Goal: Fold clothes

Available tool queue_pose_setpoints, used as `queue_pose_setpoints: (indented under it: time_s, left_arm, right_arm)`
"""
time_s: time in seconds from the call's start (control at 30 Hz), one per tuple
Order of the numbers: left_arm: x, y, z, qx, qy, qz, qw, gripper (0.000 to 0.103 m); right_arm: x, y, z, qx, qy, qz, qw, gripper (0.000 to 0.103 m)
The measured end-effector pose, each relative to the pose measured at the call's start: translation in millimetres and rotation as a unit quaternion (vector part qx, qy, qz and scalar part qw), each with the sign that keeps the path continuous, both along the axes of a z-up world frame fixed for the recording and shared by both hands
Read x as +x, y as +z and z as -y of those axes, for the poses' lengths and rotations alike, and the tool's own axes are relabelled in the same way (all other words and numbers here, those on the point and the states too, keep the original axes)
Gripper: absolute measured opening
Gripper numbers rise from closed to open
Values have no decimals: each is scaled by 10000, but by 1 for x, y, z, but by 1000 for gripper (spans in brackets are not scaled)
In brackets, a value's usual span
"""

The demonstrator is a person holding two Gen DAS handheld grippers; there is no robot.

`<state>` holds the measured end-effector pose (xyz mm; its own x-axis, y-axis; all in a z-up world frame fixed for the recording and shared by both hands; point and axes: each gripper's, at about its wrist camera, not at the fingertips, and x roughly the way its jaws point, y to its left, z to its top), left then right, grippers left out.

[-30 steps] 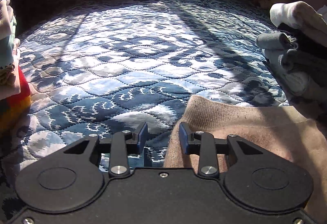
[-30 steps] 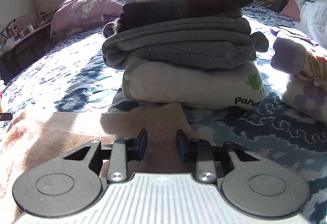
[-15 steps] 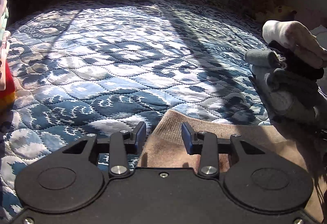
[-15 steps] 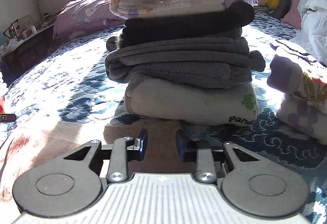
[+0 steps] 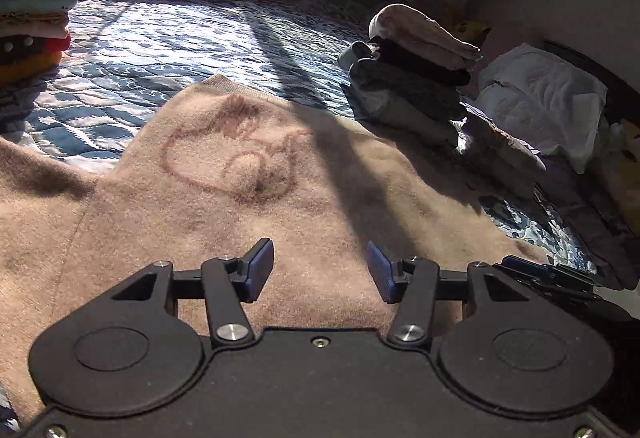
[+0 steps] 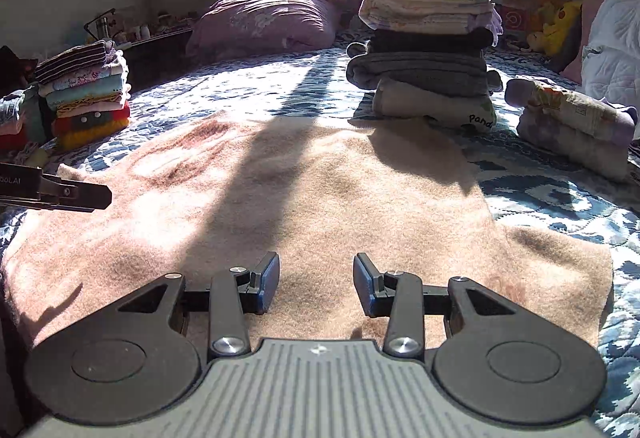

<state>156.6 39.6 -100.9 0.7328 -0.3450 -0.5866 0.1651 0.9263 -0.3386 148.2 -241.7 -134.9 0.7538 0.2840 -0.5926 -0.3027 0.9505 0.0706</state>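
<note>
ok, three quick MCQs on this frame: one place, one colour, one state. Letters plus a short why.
1. Where is the sweater?
A hanging up
B flat on the quilt
C on the grey stack

2. The sweater's colour?
A beige
B green
C black

3. The left gripper and right gripper are:
A both shut on cloth
B one open, one shut
C both open

Answers: B, it lies spread over the quilt; A, beige knit with a reddish motif; C, the jaws of both stand apart with nothing between.
</note>
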Motion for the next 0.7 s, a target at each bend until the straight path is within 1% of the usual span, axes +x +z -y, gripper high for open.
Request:
queue_pose_setpoints:
  time_s: [0.03,0.07,0.1,0.13,0.17,0.2,0.23,0.27,0.3,0.33,0.37,0.4,0.43,0.47,0.5,0.57,0.6,0.63,0.67,0.7]
  left_arm:
    - [-9,-15,13,247,-149,-55,9996,62]
    - [-20,-24,24,664,-271,86,9974,62]
    - [-30,-33,35,1080,-393,227,9931,63]
    - [-41,-41,46,1494,-514,367,9868,62]
    - [-50,-45,56,1804,-627,483,9804,62]
    - [-55,-38,60,1789,-720,589,9795,62]
    - [-62,-30,60,1544,-803,778,9817,62]
    - [-68,-25,62,1322,-894,931,9828,62]
    - [-73,-21,65,1152,-1004,1003,9832,62]
    - [-78,-19,70,1021,-1145,1084,9822,62]
    - [-84,-19,78,979,-1354,1185,9788,62]
    - [-89,-20,88,970,-1571,1271,9746,62]
    - [-94,-23,100,1036,-1806,1322,9691,62]
    - [-98,-25,112,1101,-2039,1372,9631,62]
    - [-102,-28,123,1206,-2246,1421,9565,62]
    - [-110,-37,147,1588,-2540,1518,9419,62]
    - [-113,-42,157,1782,-2652,1563,9346,62]
    - [-113,-46,163,1963,-2674,1582,9300,62]
    - [-112,-51,168,2095,-2660,1556,9280,62]
    - [-110,-56,170,2157,-2639,1503,9280,62]
  right_arm:
    - [-14,-15,0,-170,-29,13,9998,43]
    - [-28,-28,0,-319,-59,35,9995,43]
    - [-44,-22,3,-272,-102,138,9995,43]
    - [-59,-15,5,-226,-145,241,9993,43]
    - [-74,-9,8,-150,-197,349,9991,43]
    - [-88,-2,17,191,-339,493,9980,45]
    - [-97,2,28,562,-606,483,9954,49]
    - [-104,3,40,920,-920,427,9906,49]
    - [-109,-1,56,1378,-1262,330,9818,49]
    - [-114,-5,73,1832,-1600,232,9697,50]
    - [-119,-9,90,2279,-1933,134,9542,51]
    - [-123,-13,106,2719,-2226,28,9362,53]
    - [-121,-20,116,3154,-2216,-136,9226,53]
    - [-118,-30,123,3647,-2226,-270,9038,53]
    - [-115,-40,129,4125,-2224,-407,8824,53]
    - [-103,-61,131,4953,-2126,-818,8383,55]
    - [-99,-66,127,5065,-2139,-864,8308,55]
    - [-95,-72,123,5175,-2152,-910,8231,55]
    - [-91,-77,119,5280,-2171,-942,8156,55]
    - [-88,-78,118,5341,-2249,-849,8105,55]
